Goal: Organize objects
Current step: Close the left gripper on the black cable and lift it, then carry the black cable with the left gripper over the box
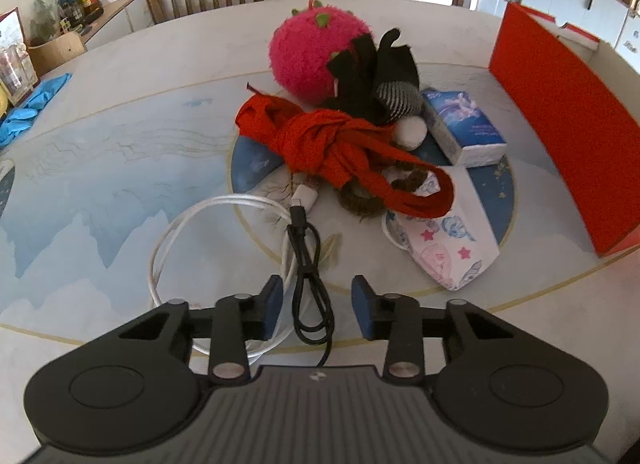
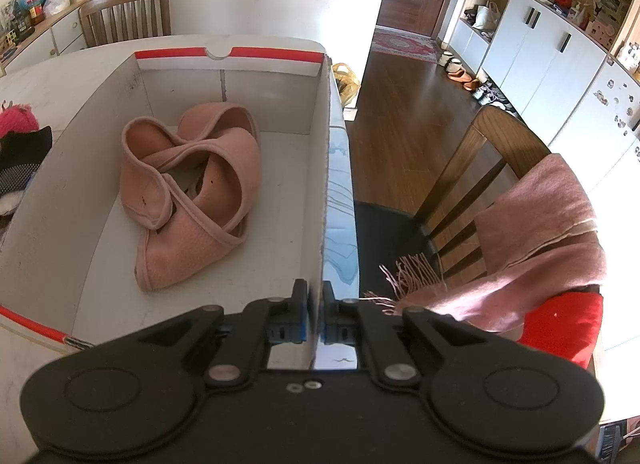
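The black cable (image 1: 310, 280) was thin and glossy, folded into a long narrow loop with its small plug end pointing away from the left claw (image 1: 316, 306). It lay on the table (image 1: 120, 192) directly between that claw's blue pads (image 1: 272, 304), which stood apart on either side of it without pressing on it. A white cable (image 1: 172, 240) curled in a wide ring just to the left of the claw, its strands passing under the black one.

Straight ahead of the left claw sat a heap of things: a knotted red cloth (image 1: 320, 140), a brown hair tie (image 1: 360, 200) partly under it, black fabric (image 1: 376, 72) and a fuzzy pink ball (image 1: 312, 52) farther off. Ahead and to the right lay a printed face mask (image 1: 444, 248), a pack of tissues (image 1: 464, 124) and a small white pad (image 1: 412, 132). The red outer wall of a box (image 1: 560, 124) stood at the far right.

The right claw (image 2: 315, 314) was clamped together on the thin right-hand wall of that box (image 2: 320, 184), one pad inside and one outside. Ahead and left of it, on the box's white floor, lay a crumpled pink garment (image 2: 188, 188) with rolled edges. To the right of the claw stood a wooden chair (image 2: 480, 168) draped with a pink scarf (image 2: 540, 232).
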Action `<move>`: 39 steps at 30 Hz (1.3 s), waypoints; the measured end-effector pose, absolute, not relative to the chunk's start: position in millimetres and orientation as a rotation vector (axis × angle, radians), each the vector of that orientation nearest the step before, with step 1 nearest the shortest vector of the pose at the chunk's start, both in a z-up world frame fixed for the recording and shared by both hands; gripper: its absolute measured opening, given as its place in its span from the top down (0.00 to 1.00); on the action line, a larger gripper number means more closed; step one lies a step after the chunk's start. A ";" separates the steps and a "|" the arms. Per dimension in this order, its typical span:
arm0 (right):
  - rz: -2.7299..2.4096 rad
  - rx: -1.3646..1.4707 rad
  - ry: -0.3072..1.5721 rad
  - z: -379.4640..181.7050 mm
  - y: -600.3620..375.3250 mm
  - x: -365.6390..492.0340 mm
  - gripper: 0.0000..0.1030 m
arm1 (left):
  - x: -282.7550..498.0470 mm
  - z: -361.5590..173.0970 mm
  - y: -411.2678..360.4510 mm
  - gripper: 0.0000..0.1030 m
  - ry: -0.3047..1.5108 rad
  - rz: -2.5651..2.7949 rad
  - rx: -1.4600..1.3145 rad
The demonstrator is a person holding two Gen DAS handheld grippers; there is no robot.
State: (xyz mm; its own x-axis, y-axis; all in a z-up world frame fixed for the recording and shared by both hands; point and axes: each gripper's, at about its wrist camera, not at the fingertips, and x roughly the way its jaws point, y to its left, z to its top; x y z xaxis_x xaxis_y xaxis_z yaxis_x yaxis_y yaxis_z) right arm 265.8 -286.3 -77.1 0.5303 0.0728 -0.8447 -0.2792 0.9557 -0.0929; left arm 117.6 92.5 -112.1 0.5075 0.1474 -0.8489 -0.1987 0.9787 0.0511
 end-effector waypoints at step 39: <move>0.223 -0.207 0.987 -76.5 -285.0 265.5 0.97 | 140.1 8.5 44.5 0.84 0.850 -0.051 -0.154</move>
